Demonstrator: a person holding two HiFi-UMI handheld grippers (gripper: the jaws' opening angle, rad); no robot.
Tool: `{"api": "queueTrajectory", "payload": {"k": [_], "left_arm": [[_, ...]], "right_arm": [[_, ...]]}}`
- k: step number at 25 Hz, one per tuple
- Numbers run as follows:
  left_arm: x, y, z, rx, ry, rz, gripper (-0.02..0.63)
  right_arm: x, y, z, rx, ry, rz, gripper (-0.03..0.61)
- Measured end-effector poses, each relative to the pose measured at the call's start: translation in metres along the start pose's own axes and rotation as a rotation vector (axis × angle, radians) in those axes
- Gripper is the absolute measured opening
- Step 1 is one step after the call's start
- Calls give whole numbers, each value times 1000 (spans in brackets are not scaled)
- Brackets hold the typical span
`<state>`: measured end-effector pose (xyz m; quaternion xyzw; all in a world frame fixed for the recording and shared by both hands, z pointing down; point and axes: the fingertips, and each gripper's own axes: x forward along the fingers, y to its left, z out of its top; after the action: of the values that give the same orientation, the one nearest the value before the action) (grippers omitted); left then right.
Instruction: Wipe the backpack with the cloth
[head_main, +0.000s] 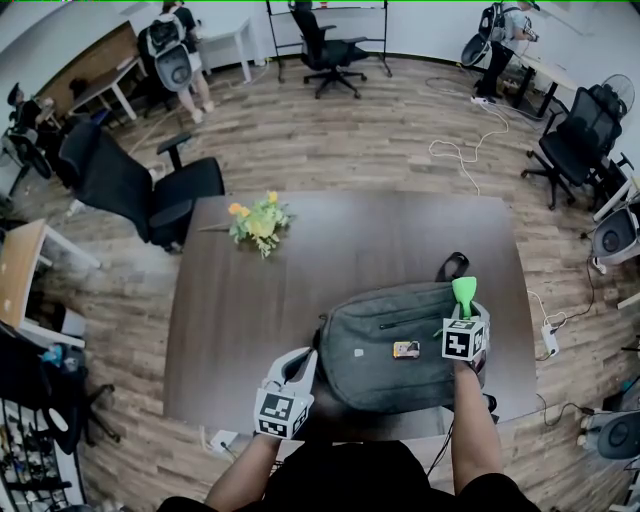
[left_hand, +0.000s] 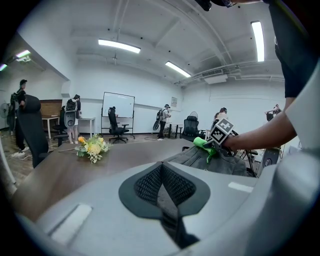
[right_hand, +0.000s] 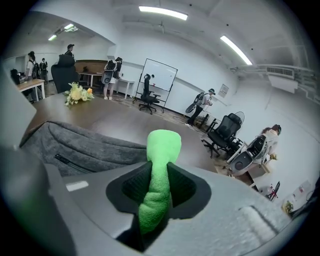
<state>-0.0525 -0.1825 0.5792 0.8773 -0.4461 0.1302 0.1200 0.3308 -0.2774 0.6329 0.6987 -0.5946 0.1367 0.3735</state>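
R gripper (right_hand: 159, 186) pinches cloth (right_hand: 163, 146), L gripper (left_hand: 163, 186) closed

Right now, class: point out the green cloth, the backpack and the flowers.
green cloth (right_hand: 159, 165), right gripper view, its bunched middle.
backpack (head_main: 362, 358), head view, bare grey front panel.
flowers (head_main: 258, 225), head view, middle of the bunch.

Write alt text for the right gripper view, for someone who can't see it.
The right gripper is shut on a green cloth that sticks up between its fingers. A grey backpack lies at left on a dark table, with office chairs and a whiteboard behind.
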Motion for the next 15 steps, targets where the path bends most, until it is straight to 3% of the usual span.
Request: {"api": "queueTrajectory", "payload": {"k": [7,15], "left_arm": [[-5,-1,3,-11,-4,5,20],[-5,-4,1,-72,-22,-12,20]], "right_arm": [[-26,7,18,42,-70,32,91],[-70,69,24,127,-151,211,92]]}}
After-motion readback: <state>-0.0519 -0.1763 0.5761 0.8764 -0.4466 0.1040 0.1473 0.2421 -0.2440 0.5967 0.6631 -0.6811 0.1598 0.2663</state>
